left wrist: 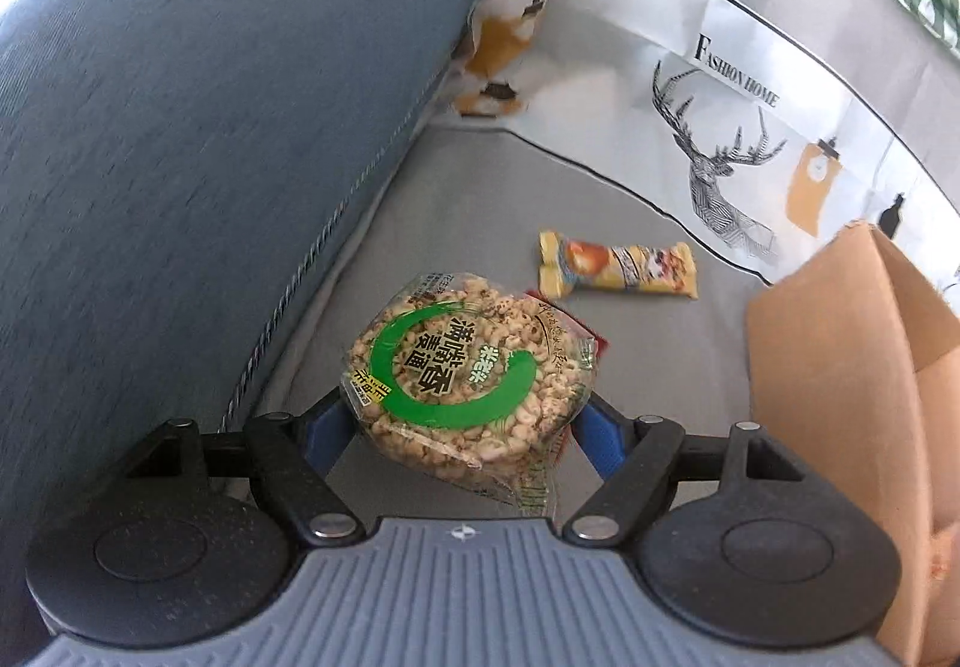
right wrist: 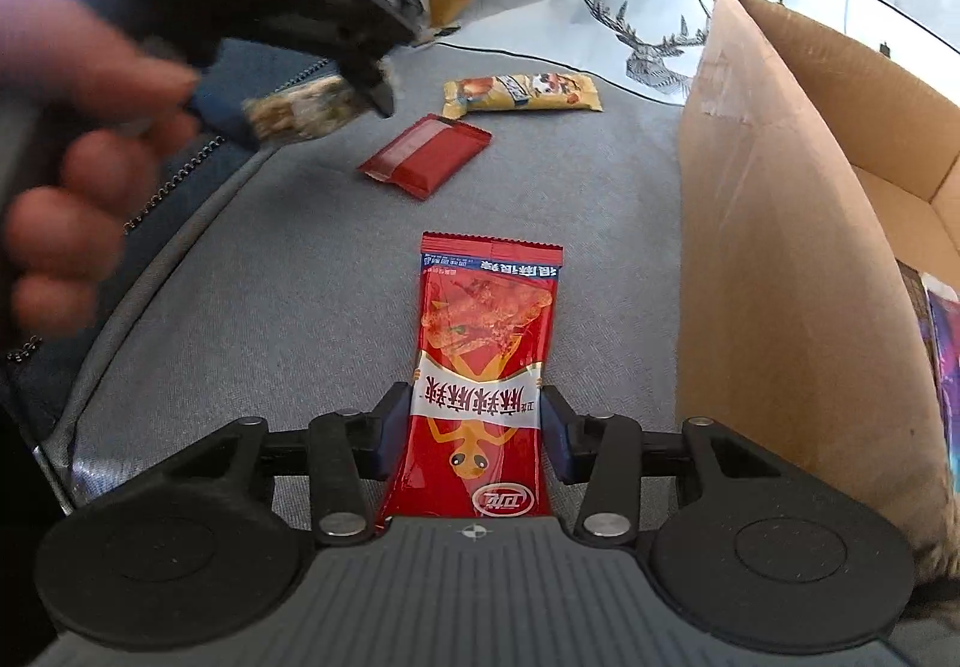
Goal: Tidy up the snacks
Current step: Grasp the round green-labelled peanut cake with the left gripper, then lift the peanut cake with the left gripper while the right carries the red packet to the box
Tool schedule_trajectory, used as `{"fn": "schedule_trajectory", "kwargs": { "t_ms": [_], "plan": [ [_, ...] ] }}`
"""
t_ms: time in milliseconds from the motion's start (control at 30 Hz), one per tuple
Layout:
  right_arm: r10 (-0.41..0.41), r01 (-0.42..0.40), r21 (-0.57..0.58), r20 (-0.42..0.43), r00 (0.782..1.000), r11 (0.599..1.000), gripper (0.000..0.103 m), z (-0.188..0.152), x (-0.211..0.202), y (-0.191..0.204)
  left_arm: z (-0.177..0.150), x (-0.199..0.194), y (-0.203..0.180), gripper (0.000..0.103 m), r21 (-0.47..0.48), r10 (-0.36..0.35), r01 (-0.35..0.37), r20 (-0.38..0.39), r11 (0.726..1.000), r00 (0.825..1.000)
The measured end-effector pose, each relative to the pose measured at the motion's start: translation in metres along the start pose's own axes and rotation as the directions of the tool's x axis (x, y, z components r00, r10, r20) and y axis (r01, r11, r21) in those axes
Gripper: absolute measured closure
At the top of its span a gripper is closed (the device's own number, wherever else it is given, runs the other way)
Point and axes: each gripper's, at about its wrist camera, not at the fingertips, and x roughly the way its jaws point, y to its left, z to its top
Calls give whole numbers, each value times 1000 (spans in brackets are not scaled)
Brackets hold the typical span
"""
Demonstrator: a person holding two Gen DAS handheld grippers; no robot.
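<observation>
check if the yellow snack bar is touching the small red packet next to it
Apart. The right wrist view shows the yellow snack bar lying beyond the small red packet, with a strip of bare grey cushion between them.

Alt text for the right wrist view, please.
The right gripper straddles a long red snack packet lying on a grey cushion. Beyond lie a small red packet and a yellow packet; an open cardboard box stands at right, and the left gripper carries a round puffed-grain cake.
</observation>
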Motion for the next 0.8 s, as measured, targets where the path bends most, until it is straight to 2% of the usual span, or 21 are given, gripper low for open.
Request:
{"fn": "schedule_trajectory", "kwargs": {
  "t_ms": [100,233,300,533,800],
  "plan": [
    [-10,10,16,-24,1000,1000,55,-1,0,0,-5,4,-1,21,43,29,-26,-65,999,997],
    [5,-4,30,-27,1000,1000,51,0,2,-2,-9,17,-1,20,65,74,-65,-155,996,985],
    [5,-4,24,-21,1000,1000,51,1,4,-1,-11,22,-1,19,68,100,-90,-164,994,981],
    [15,-15,3,-15,1000,1000,51,2,5,0,-12,38,-8,7,95,137,-121,-183,988,974],
    [14,-14,-7,-18,1000,1000,51,0,5,-2,-12,50,-14,5,127,166,-146,-167,981,972]
  ]
}}
